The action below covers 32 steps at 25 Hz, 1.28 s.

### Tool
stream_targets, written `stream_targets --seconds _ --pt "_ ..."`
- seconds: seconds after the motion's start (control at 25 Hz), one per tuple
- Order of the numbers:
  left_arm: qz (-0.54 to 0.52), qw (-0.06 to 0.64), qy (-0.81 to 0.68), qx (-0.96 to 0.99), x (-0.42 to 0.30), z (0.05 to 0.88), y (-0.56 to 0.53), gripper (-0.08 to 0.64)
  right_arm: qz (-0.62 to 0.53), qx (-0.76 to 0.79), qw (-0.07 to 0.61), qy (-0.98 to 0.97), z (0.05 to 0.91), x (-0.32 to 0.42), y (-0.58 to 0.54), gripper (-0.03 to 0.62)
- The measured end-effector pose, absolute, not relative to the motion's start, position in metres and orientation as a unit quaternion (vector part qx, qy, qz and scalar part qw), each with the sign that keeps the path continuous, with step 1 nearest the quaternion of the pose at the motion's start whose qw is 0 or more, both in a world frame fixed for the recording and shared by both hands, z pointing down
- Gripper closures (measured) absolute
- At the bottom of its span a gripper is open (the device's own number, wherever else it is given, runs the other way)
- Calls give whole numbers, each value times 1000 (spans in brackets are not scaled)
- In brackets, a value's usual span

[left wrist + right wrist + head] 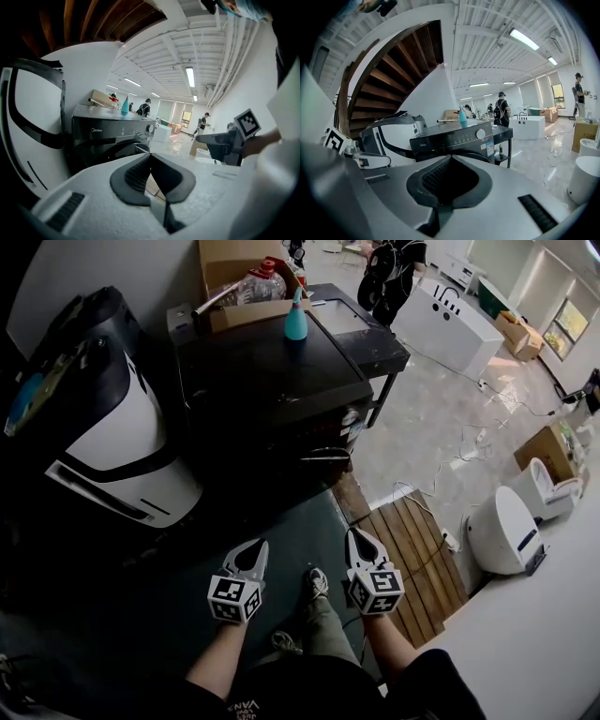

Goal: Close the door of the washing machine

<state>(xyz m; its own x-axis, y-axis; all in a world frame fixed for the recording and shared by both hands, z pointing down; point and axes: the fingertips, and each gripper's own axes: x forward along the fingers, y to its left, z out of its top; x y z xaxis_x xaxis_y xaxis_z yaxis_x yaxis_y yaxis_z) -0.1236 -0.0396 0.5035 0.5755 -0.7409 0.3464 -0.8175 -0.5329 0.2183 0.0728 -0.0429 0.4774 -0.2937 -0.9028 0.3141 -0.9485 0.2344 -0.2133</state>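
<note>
Though closed, grippers [257, 549] [355, 538] (empty) before washer [272, 381]

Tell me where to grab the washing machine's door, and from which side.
Take the door by its bright curved rim, low on the front of the washing machine; it seems the one part standing proud. Come from the front with the right gripper, nearer that side. The rim looks thin and rounded, so its shut jaws must open first. How far ajar, I cannot tell.

Black front-loading washing machine [267, 381], standing upright
</note>
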Motion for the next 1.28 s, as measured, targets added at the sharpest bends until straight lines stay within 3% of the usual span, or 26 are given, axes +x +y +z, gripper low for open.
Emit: stream_targets --seconds 0.6,1.28 --pt "87 156 -425 887 -163 463 74 548 164 594 43 -786 432 44 71 592" --pt "56 142 -412 898 -187 425 124 549 150 567 87 -805 424 23 125 594"
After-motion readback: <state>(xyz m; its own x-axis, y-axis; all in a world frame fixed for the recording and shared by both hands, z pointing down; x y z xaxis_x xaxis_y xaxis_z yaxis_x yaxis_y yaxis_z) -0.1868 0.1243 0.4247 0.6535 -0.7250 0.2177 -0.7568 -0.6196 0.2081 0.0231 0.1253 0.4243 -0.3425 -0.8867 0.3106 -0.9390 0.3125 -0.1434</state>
